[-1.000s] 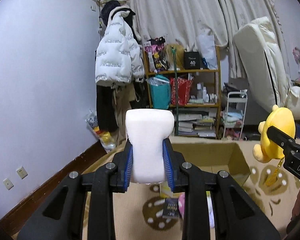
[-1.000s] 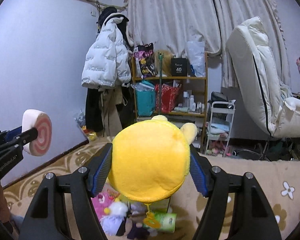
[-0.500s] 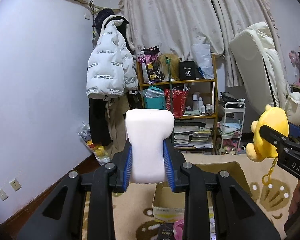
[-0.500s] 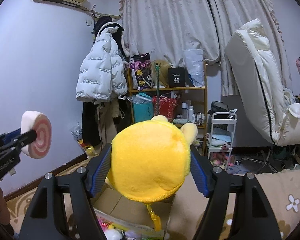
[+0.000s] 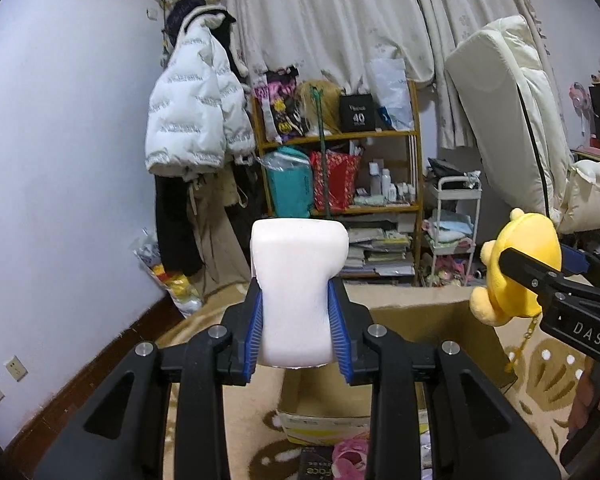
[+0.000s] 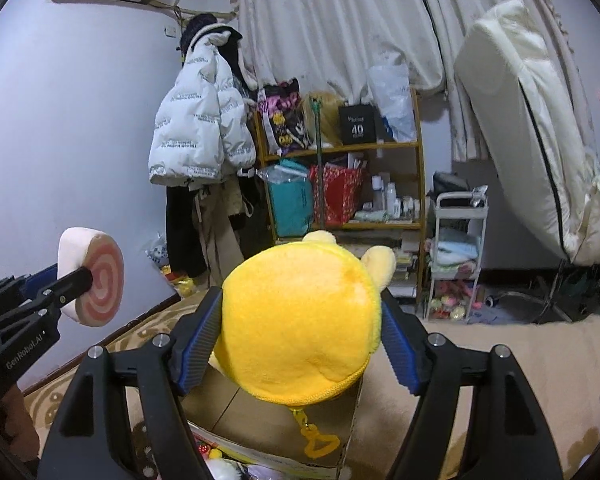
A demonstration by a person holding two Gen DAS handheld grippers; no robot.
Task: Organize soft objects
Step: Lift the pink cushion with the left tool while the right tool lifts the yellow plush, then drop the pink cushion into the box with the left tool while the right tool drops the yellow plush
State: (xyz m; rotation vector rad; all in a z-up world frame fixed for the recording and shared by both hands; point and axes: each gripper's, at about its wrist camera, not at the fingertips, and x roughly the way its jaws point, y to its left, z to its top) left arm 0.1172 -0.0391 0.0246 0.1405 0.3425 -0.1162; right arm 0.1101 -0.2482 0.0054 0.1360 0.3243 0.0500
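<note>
My left gripper (image 5: 296, 328) is shut on a white soft roll (image 5: 298, 292) with a pink spiral face, which also shows in the right wrist view (image 6: 94, 278). My right gripper (image 6: 300, 340) is shut on a yellow plush toy (image 6: 300, 320) with a yellow clip hanging under it; the toy also shows in the left wrist view (image 5: 516, 268). Both are held in the air above an open cardboard box (image 5: 432, 320), seen below the plush in the right wrist view (image 6: 260, 420).
Small toys and a book (image 5: 316, 464) lie on the patterned carpet (image 6: 500, 352) in front of the box. A cluttered wooden shelf (image 5: 340, 176), hanging coats (image 5: 196, 120), a white cart (image 5: 456, 220) and a cream recliner (image 5: 512, 120) stand behind.
Both grippers have lifted and tilted up with their objects still held. The box and floor have dropped lower in both views.
</note>
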